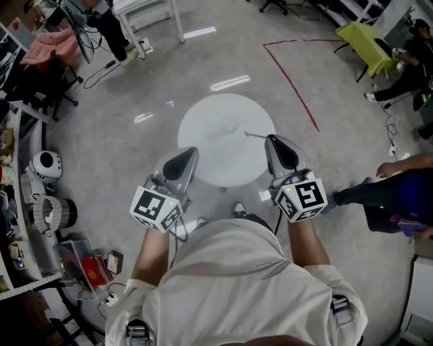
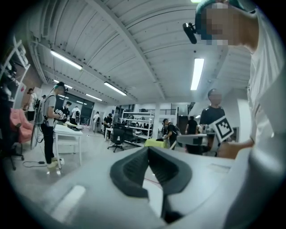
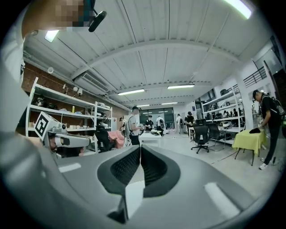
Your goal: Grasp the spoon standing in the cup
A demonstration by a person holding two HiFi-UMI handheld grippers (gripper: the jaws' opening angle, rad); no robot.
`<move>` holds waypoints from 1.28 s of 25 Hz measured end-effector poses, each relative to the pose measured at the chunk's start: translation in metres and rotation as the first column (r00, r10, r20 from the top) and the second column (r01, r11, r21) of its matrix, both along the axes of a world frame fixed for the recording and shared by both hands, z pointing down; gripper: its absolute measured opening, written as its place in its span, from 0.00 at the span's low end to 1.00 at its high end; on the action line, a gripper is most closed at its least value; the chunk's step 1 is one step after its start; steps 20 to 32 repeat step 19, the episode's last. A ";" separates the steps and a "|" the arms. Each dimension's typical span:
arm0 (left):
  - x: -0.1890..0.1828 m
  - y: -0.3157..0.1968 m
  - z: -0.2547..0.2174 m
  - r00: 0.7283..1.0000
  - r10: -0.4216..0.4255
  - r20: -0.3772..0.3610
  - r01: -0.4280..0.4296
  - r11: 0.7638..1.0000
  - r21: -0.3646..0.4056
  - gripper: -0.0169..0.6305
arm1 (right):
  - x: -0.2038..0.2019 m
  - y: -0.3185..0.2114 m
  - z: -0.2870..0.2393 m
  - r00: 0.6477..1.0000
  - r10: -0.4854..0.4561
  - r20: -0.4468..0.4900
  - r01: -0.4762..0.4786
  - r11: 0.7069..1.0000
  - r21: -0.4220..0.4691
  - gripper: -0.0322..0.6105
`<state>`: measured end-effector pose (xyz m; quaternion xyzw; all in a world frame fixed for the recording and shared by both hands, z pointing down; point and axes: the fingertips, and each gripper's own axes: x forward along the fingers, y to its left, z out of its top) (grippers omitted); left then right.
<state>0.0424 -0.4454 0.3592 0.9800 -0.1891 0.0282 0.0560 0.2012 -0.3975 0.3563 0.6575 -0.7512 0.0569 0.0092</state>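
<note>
Seen from the head view, a round white table stands in front of me. On it is a small pale cup, hard to make out, with a thin spoon lying just right of it; whether they touch I cannot tell. My left gripper hovers over the table's near left edge, jaws together and empty. Over the near right edge, close to the spoon's end, my right gripper is also shut and empty. Both gripper views, left gripper and right gripper, look level across the room and show neither cup nor spoon.
A red tape line crosses the floor beyond the table. A person in blue stands at the right and a yellow-draped seat sits far right. Cluttered shelves run along the left. White table legs stand at the back.
</note>
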 end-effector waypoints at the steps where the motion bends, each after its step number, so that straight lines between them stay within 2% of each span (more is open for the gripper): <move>1: 0.000 0.003 0.000 1.000 0.002 -0.001 -0.002 1.000 0.000 0.03 | -0.001 0.002 -0.001 1.000 -0.001 0.001 0.001 1.000 0.003 0.07; 14: -0.008 0.012 -0.003 1.000 -0.026 -0.007 0.026 1.000 -0.001 0.03 | -0.006 0.004 -0.007 0.999 -0.033 -0.007 0.033 0.999 0.002 0.07; 32: -0.011 0.022 -0.002 1.000 -0.022 -0.008 0.022 1.000 -0.001 0.03 | -0.011 0.012 -0.005 0.999 -0.036 -0.004 0.036 0.999 -0.001 0.07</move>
